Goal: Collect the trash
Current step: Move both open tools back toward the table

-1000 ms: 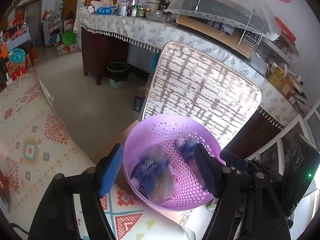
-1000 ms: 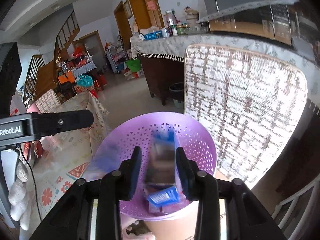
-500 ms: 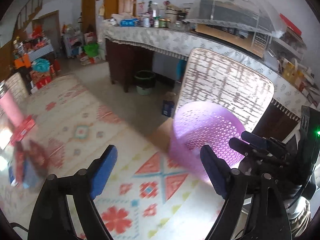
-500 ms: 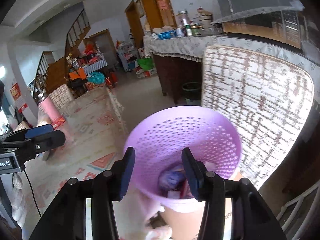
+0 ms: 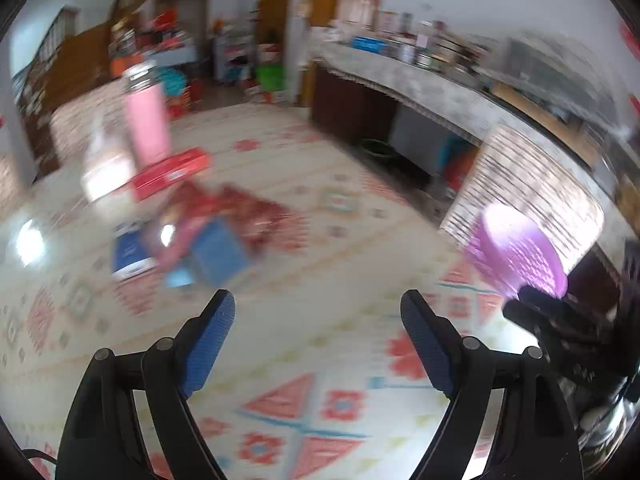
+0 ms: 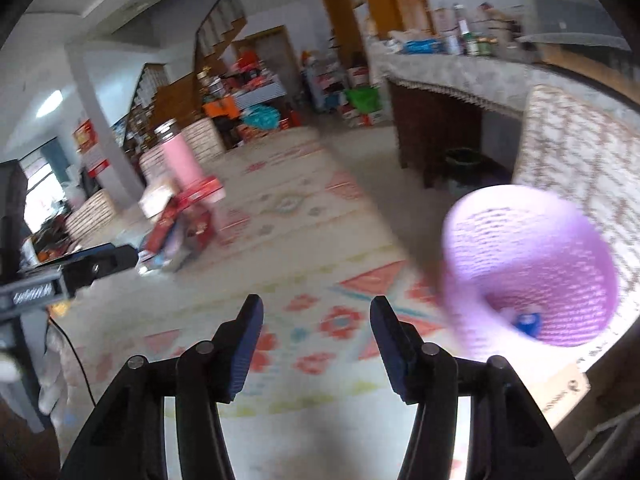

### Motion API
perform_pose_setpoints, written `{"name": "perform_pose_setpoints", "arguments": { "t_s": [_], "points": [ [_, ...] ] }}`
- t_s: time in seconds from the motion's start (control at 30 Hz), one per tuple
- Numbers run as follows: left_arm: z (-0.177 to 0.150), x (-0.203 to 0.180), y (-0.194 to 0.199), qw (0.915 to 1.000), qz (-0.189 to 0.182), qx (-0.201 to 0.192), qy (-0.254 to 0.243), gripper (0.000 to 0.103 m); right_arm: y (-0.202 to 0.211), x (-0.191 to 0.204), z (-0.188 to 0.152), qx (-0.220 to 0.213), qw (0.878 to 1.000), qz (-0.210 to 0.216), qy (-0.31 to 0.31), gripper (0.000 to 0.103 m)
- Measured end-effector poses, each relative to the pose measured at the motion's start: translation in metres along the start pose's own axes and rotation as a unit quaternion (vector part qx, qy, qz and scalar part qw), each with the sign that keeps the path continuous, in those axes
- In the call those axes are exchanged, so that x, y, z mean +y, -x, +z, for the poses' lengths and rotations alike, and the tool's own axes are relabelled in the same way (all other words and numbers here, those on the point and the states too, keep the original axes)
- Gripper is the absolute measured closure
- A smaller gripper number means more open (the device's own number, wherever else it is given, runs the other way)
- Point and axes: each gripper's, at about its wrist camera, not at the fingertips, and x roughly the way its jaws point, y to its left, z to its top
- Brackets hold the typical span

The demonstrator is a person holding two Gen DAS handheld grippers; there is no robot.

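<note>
A purple perforated basket (image 6: 528, 264) stands at the right with wrappers in its bottom; the left wrist view shows the basket (image 5: 516, 256) at its far right. A blurred heap of red and blue wrappers (image 5: 208, 232) lies on the patterned tablecloth, ahead and to the left of my left gripper (image 5: 318, 304), which is open and empty. My right gripper (image 6: 316, 308) hangs over the cloth left of the basket, jaws opening, nothing between them. The wrapper heap (image 6: 176, 236) lies far to its left, beside the left gripper's arm (image 6: 76, 268).
A pink bottle (image 5: 146, 120) stands on a red box (image 5: 172, 174) behind the heap. A patterned chair back (image 6: 580, 152) rises behind the basket. A cardboard box (image 6: 560, 392) sits under the basket. A long counter (image 5: 420, 80) with jars runs along the back.
Both grippers have swung left, away from the basket, toward the wrapper heap. The right gripper let a blue wrapper drop into the basket and has widened. The left gripper has also widened.
</note>
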Motion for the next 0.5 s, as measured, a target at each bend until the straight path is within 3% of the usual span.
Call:
{"name": "perform_pose_setpoints", "arguments": {
  "t_s": [0.23,0.5],
  "points": [
    [0.001,0.089,0.005,0.9962,0.038,0.0,0.078,0.019,-0.05,0.043,-0.003,0.028,0.998,0.06,-0.007,0.043],
    [0.015,0.126,-0.021,0.996,0.056,0.011,0.068,0.019,-0.083,0.058,-0.011,0.042,0.995,0.09,-0.012,0.042]
  ]
}}
